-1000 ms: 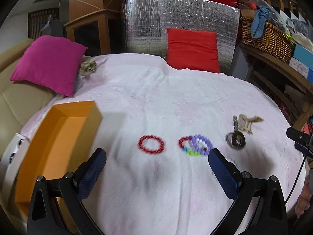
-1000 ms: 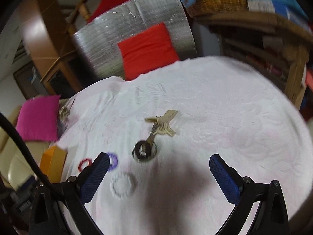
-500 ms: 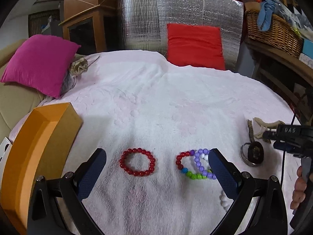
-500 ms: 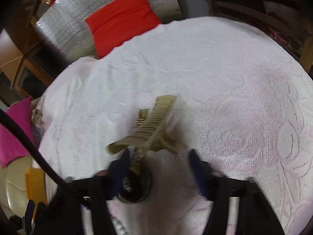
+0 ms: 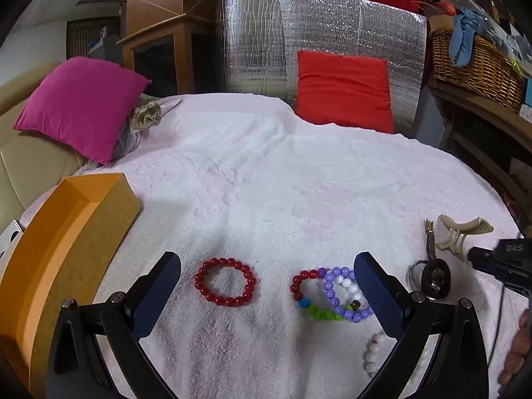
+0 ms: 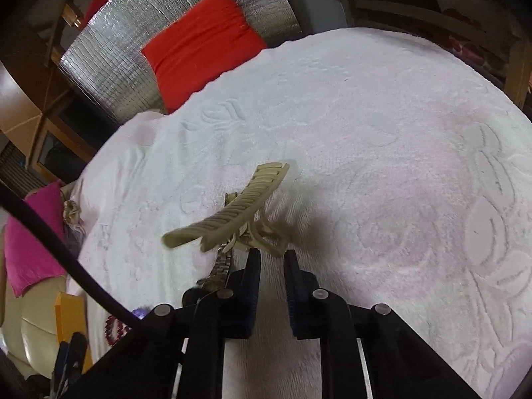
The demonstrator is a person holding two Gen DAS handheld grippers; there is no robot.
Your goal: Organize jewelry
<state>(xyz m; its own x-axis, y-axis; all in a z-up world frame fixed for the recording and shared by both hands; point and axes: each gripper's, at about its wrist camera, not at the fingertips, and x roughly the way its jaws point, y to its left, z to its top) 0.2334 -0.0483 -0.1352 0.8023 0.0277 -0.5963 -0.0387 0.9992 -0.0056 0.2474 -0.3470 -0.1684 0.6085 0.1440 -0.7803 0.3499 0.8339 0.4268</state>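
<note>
My right gripper point(image 6: 271, 254), low in the centre of its own view, has just been closing on the handle tabs of the beige hair claw point(image 6: 229, 214); its pads look nearly together, with the tabs at their tips, though whether they truly pinch I can't confirm. I'd lift slowly and watch that the watch point(image 5: 434, 276) lying against the claw doesn't drag along. My left gripper point(image 5: 267, 291) is spread wide over the red bracelet point(image 5: 225, 282), grasping nothing; the orange box point(image 5: 60, 249) waits at left.
</note>
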